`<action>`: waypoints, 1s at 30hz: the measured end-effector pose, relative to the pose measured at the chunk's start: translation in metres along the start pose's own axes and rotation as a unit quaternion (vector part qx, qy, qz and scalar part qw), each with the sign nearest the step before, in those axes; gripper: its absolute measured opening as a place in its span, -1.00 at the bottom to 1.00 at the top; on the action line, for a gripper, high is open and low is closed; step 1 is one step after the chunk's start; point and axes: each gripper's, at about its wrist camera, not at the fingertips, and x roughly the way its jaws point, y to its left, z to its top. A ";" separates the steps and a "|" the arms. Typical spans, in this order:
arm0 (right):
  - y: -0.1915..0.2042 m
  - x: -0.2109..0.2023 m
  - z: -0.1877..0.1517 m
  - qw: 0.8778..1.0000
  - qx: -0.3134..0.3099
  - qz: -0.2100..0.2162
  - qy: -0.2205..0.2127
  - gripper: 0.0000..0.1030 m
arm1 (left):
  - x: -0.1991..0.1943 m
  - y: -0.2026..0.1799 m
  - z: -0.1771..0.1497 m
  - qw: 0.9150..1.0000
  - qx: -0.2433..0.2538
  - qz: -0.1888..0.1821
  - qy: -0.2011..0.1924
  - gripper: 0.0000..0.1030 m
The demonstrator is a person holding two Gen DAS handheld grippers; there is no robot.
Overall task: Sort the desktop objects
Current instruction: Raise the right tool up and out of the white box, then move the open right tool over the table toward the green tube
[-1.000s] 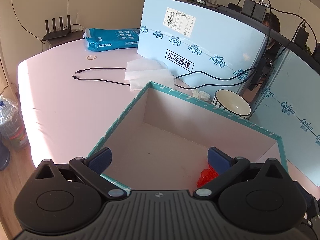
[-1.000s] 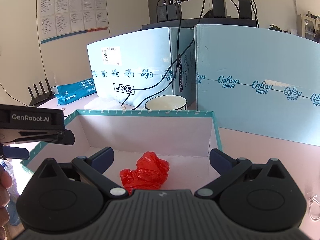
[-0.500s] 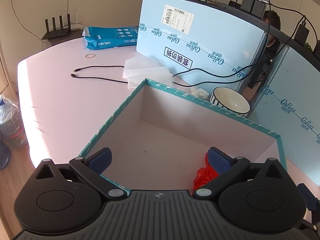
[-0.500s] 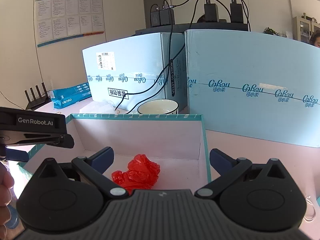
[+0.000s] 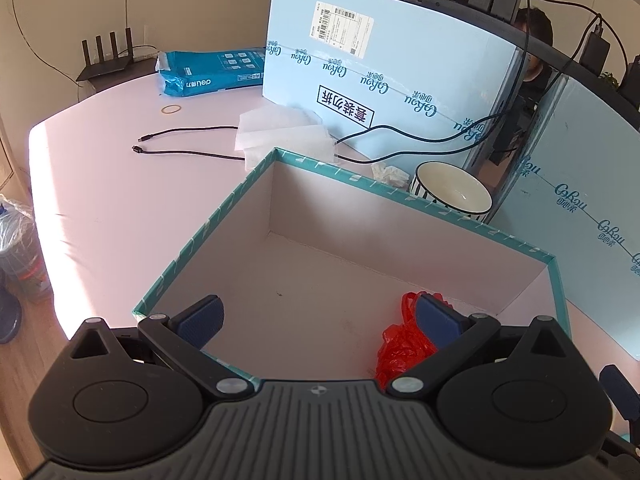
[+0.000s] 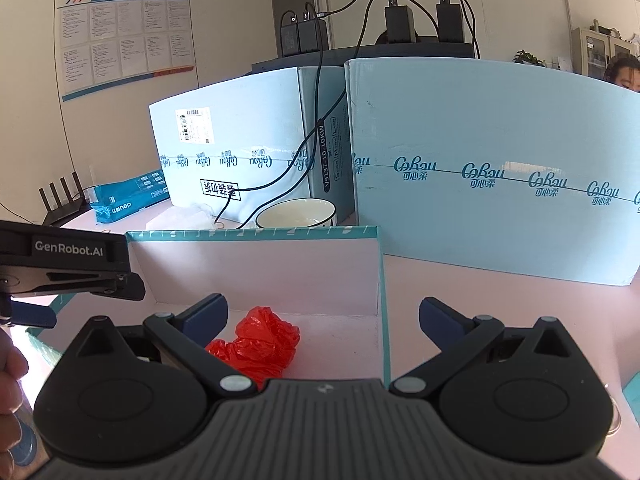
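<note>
Both hand-held grippers gape over the box, holding nothing.
The left hand-held gripper (image 5: 318,316) and right hand-held gripper (image 6: 323,314) hover above a crumpled red bag (image 6: 256,344) lying in the box's (image 5: 224,208) near right corner; the box floor is otherwise bare, with pink tabletop (image 5: 100,184) around it.

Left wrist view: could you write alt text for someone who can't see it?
An open left gripper hovers over a teal-edged box holding only a crumpled red plastic bag. Behind it on the pink table are a bowl, black cables and tissues.
</note>
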 end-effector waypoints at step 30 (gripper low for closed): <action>-0.036 -0.022 -0.008 0.997 0.058 -0.048 -0.010 1.00 | 0.007 -0.027 -0.008 0.999 0.035 -0.018 0.023 0.99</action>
